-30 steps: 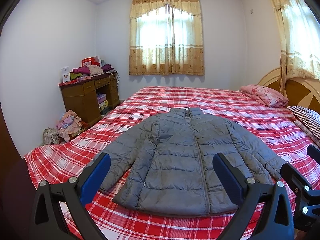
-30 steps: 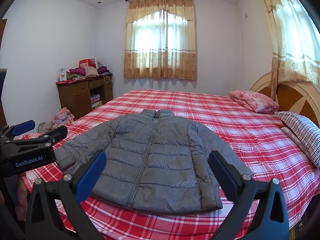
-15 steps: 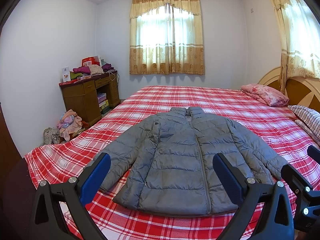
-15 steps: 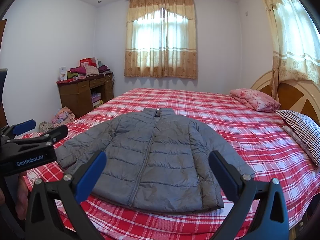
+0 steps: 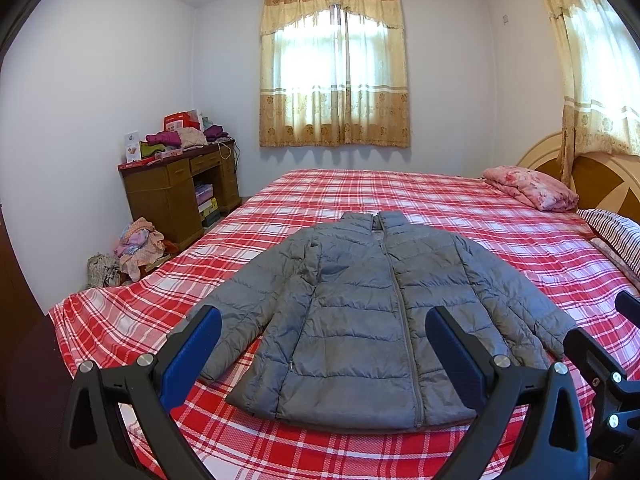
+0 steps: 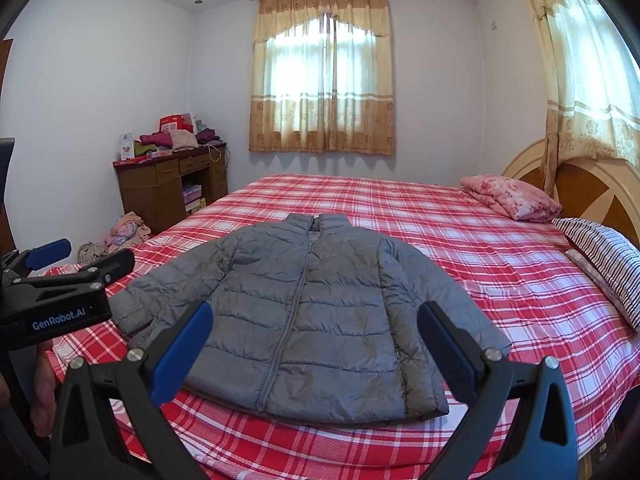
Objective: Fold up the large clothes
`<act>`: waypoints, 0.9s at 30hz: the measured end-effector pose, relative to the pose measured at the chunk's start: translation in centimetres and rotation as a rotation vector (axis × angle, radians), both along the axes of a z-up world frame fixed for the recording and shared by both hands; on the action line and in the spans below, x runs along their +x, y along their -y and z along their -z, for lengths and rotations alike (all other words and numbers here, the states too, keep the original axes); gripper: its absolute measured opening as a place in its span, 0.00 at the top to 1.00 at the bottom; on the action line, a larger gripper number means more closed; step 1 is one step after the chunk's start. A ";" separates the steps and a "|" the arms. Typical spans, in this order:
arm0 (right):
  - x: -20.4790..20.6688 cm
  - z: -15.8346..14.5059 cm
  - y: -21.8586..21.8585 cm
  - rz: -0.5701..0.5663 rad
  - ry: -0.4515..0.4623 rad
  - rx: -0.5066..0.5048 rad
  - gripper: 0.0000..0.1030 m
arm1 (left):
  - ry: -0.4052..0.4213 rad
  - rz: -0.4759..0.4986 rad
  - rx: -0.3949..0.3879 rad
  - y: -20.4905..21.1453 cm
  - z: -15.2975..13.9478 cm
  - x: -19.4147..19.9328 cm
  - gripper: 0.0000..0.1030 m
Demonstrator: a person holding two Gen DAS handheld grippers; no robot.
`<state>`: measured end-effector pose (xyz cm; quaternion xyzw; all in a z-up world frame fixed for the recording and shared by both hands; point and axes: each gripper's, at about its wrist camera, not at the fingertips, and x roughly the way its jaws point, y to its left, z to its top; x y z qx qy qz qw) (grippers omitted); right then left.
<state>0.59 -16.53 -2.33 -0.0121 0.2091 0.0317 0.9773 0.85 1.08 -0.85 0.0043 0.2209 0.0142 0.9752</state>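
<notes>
A grey quilted puffer jacket (image 5: 372, 316) (image 6: 304, 312) lies flat and zipped on the red plaid bed (image 5: 400, 196) (image 6: 400, 208), collar away from me, both sleeves spread outward. My left gripper (image 5: 320, 348) hovers open above the near hem, nothing between its blue pads. My right gripper (image 6: 314, 344) is likewise open over the hem, a little further right. Each gripper shows at the edge of the other's view: the right one (image 5: 616, 376) and the left one (image 6: 60, 280). Neither touches the jacket.
A pink folded quilt (image 5: 532, 188) and a striped pillow (image 6: 604, 256) lie by the wooden headboard (image 6: 580, 184) at right. A brown desk (image 5: 176, 188) piled with clothes stands at the left wall, with more clothes on the floor (image 5: 136, 244). A curtained window is behind the bed.
Both views have shifted very slightly; the jacket has not moved and both grippers stay open.
</notes>
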 end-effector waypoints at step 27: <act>3.3 2.7 3.4 0.006 -0.101 0.076 0.00 | -0.051 0.015 0.032 -0.1 2.2 2.3 0.01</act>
